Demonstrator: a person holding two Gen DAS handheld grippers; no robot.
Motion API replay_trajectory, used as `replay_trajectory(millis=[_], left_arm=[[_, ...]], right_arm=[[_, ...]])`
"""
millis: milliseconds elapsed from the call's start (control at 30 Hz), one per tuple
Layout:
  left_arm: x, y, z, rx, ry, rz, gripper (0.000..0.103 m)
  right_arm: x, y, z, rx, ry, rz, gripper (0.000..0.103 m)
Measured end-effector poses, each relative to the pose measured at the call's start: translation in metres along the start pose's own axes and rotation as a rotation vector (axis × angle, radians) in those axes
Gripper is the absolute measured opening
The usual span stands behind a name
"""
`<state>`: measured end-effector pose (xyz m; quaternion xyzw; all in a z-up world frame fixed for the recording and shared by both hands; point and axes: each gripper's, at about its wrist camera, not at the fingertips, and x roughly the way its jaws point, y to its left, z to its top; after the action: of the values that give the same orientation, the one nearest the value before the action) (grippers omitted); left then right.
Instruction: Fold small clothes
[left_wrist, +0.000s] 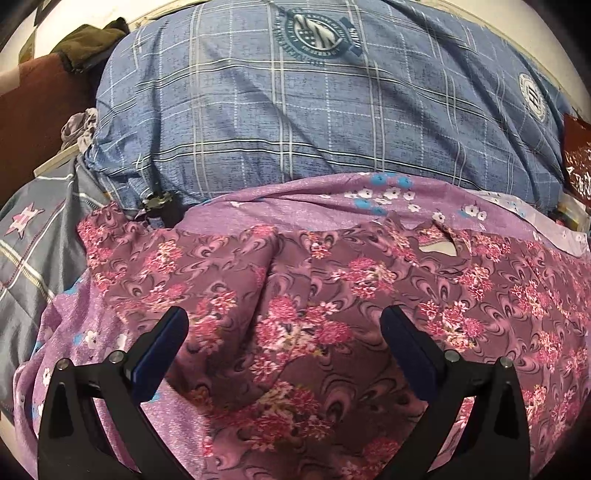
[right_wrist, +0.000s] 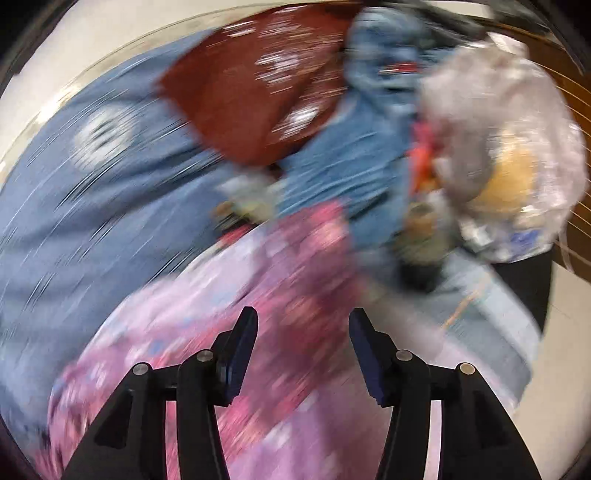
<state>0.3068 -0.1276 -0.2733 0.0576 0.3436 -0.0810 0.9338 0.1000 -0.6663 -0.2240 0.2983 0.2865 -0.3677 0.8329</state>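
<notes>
A maroon garment with pink flower print (left_wrist: 332, 288) lies spread over a lilac sheet with small white and blue flowers (left_wrist: 295, 199). A small tear or opening shows near its far edge. My left gripper (left_wrist: 285, 314) hovers just above the garment, jaws wide apart, with nothing between the pads. The right wrist view is heavily motion-blurred. In it my right gripper (right_wrist: 303, 314) stands partly open over the pink flowered fabric (right_wrist: 295, 266), and nothing is pinched between its blue pads.
A bulky blue plaid quilt (left_wrist: 295, 110) rises behind the garment. A grey quilt (left_wrist: 37, 258) lies at the left and an olive cloth (left_wrist: 92, 40) at the far left. Blurred in the right view are a dark red cloth (right_wrist: 251, 96), a denim-blue garment (right_wrist: 351, 155) and a clear plastic bag (right_wrist: 498, 147).
</notes>
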Motion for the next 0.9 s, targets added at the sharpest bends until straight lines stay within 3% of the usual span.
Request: replay_trajectory(millis=[167, 333, 433, 533, 600, 733, 900], left_arm=[[-0.004, 0.009, -0.004, 0.005, 0.022, -0.021, 0.103], [-0.004, 0.008, -0.015, 0.069, 0.062, -0.037, 0.103], [0.002, 0.008, -0.025, 0.100, 0.119, -0.028, 0.103], [0.017, 0.008, -0.038, 0.136, 0.207, -0.003, 0.103], [0.026, 0.009, -0.046, 0.160, 0.250, 0.015, 0.103], [0.013, 0.026, -0.054, 0.103, 0.272, -0.008, 0.103], [-0.057, 0.051, -0.070, 0.035, 0.168, -0.067, 0.103]], right_arm=[[-0.011, 0.085, -0.076, -0.214, 0.149, 0.215, 0.049], [-0.033, 0.143, -0.152, -0.402, 0.235, 0.315, 0.027], [-0.032, 0.145, -0.183, -0.460, 0.281, 0.285, 0.027], [-0.022, 0.129, -0.199, -0.458, 0.341, 0.154, 0.027], [-0.023, 0.117, -0.202, -0.440, 0.365, 0.117, 0.025], [-0.067, 0.111, -0.207, -0.443, 0.324, 0.180, 0.031], [-0.118, 0.089, -0.206, -0.459, 0.287, 0.280, 0.062]])
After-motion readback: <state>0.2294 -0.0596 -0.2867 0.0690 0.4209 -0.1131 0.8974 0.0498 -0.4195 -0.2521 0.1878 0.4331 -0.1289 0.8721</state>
